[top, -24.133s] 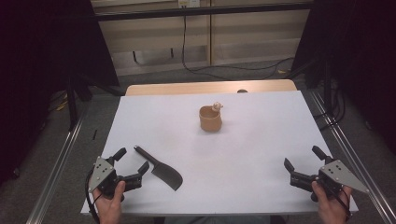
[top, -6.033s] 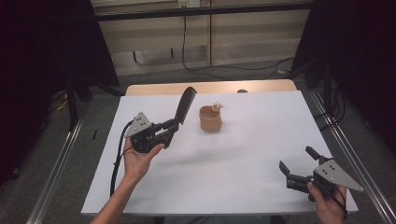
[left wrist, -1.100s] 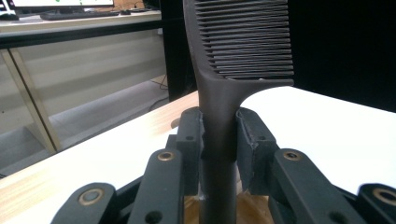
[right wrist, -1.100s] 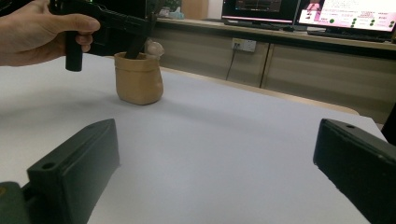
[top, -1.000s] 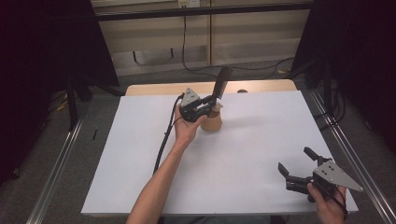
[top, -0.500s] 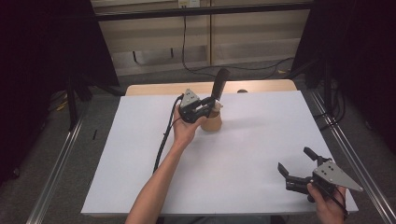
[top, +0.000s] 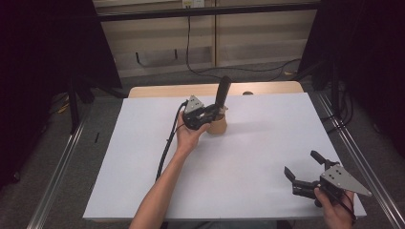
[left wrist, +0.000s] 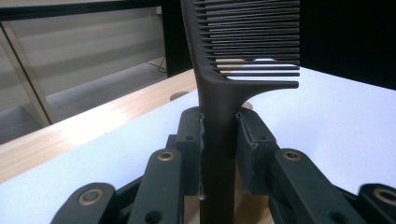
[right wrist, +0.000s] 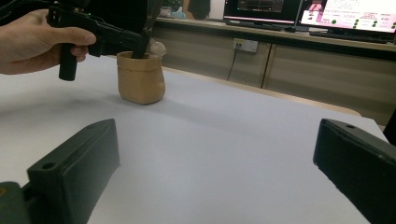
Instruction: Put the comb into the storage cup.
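gripping a black comb (left wrist: 219, 140), left hand-held gripper (top: 209, 112), handle end hidden inside tan cup (top: 218, 126)

A black comb (left wrist: 219, 98), a tan pot (right wrist: 140, 77), perhaps paper, on a white table (top: 267, 157).

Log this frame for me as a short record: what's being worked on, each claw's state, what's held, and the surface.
work in hand: comb being set upright, handle down, into the tan pot
left claw: shut on the comb's handle, just above the pot's mouth
comb teeth: point away from the pot, at the top
pot contents: a small pale thing at the rim, too small to identify
right claw: open, nothing between its jaws, near the table's right front corner
surface: white table, wooden strip along its far edge
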The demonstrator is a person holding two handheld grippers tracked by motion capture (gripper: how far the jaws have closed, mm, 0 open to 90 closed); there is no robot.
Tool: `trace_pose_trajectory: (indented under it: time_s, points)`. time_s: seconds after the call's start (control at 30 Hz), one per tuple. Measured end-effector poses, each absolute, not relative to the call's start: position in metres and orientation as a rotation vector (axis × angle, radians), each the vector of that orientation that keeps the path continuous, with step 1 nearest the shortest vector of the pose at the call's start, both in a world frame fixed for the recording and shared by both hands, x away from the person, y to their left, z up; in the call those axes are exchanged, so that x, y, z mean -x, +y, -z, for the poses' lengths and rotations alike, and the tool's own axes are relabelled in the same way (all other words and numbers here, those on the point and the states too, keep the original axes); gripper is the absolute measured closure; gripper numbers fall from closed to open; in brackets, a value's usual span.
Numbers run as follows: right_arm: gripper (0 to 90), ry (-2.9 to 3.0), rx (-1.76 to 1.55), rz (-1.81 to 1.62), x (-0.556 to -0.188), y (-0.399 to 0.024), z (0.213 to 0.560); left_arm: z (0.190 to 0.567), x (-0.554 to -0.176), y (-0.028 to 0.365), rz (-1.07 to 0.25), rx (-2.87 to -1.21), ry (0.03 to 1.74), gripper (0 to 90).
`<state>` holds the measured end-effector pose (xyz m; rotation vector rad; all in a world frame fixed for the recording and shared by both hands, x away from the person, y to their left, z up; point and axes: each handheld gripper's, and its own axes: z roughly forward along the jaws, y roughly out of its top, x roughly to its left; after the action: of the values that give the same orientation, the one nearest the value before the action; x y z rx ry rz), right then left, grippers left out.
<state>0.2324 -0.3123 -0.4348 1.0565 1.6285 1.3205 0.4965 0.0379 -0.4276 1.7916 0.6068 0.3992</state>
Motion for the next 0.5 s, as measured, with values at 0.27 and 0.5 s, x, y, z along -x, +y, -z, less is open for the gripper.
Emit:
trace_pose_trajectory:
  time_s: [0.27, 0.5]
  points:
    - [0.0, 1.627, -1.057, -1.318, -0.2328, -0.3125, 0.4348, 0.4267, -0.4962, 0.0397, -0.399, -1.807, 0.604, 72.8]
    - [0.0, 1.635, -1.055, -1.319, -0.2332, -0.3121, 0.4351, 0.4261, -0.4952, 0.0387, -0.405, -1.820, 0.588, 72.5]
